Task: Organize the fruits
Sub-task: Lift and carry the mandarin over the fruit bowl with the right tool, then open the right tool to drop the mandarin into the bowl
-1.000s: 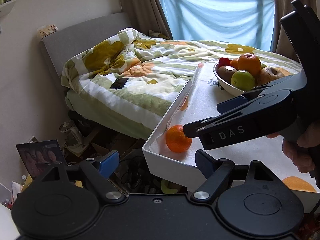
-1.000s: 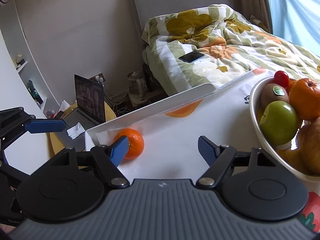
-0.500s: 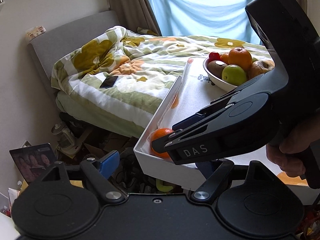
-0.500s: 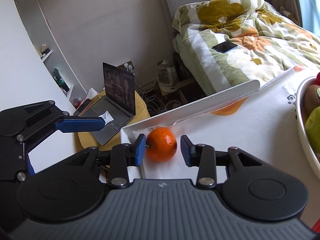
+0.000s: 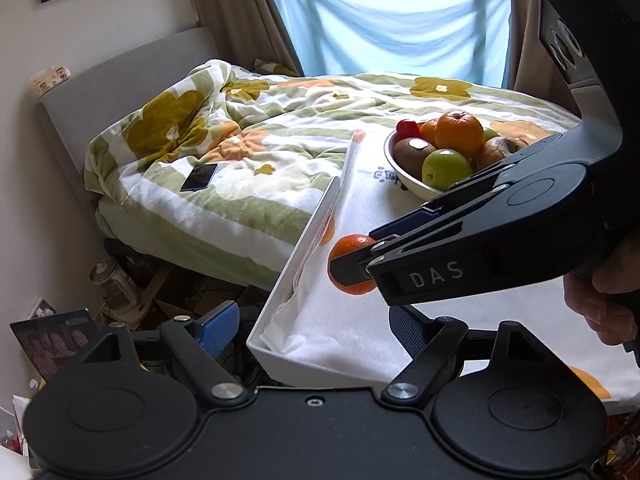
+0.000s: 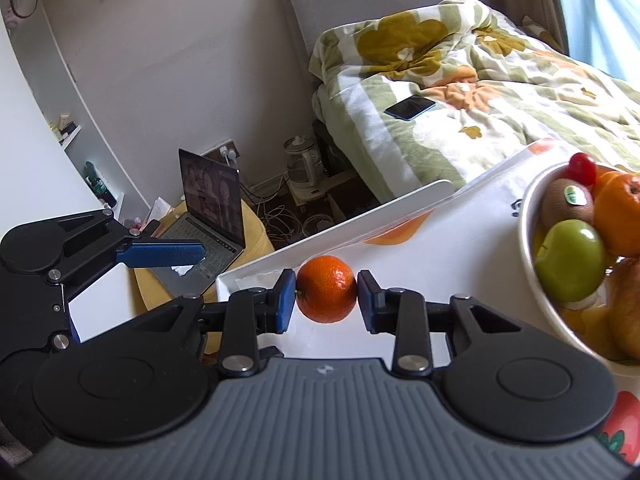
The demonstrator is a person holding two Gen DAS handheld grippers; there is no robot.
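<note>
While the right gripper [image 6: 326,300] has its two blue pads pressed against either side of the small orange mandarin [image 6: 326,289], the fruit sits just above the cloth-lined white tray [image 6: 256,266], near the tray's corner closest to the laptop [image 6: 212,216]. Seen from the left wrist view, the same mandarin [image 5: 352,264] shows partly behind the right gripper's black finger, over the tray [image 5: 288,280] and well apart from the fruit bowl [image 5: 404,184].

That bowl stands farther along the tray, toward the window, and is heaped with a green apple [image 5: 446,168], a kiwi [image 5: 412,154], a large orange [image 5: 459,133] and a small red fruit [image 5: 407,128].

At the near end of the tray the left gripper [image 5: 314,326] has its jaws spread wide with nothing between them, one blue pad off the tray's edge and the other over the cloth.

Beyond the tray's long wall lies a flowered quilt [image 5: 240,152] with a dark phone [image 5: 199,177] resting on it.
</note>
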